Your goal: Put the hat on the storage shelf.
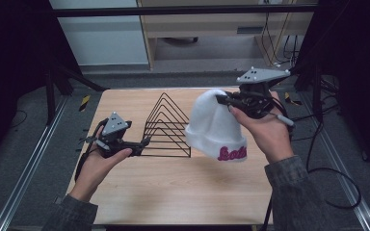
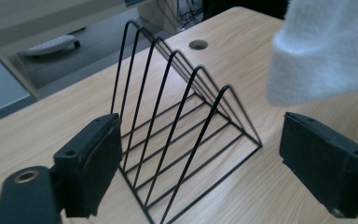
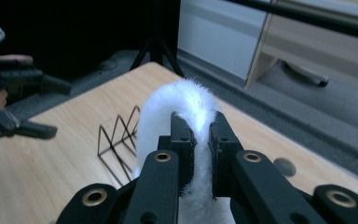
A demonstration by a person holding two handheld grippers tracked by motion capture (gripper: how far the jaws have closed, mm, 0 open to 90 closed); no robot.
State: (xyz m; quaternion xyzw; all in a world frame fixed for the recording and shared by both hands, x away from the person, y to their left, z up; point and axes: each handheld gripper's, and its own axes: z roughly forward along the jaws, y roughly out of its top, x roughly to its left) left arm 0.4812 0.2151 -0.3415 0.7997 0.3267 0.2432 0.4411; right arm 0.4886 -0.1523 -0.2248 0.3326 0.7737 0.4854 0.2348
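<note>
A white knit beanie (image 1: pixel 212 127) with pink lettering on its cuff hangs above the right half of the wooden table (image 1: pixel 173 192). My right gripper (image 1: pixel 224 100) is shut on its crown; in the right gripper view the jaws (image 3: pixel 200 140) pinch a fold of the white knit (image 3: pixel 182 100). A black wire rack (image 1: pixel 166 127) of triangular dividers stands at mid-table, just left of the hat. My left gripper (image 1: pixel 142 144) is held at the rack's left end, open and holding nothing. In the left gripper view the rack (image 2: pixel 177 121) stands beyond the wide-apart jaws (image 2: pixel 200 163) and the hat's edge (image 2: pixel 326 51) hangs at upper right.
A round cable hole (image 2: pixel 198 45) sits in the table's far side. Cables trail off the right gripper over the table's right edge (image 1: pixel 318 163). Beyond the table are a grey floor and a cabinet (image 1: pixel 212 24). The near half of the table is bare wood.
</note>
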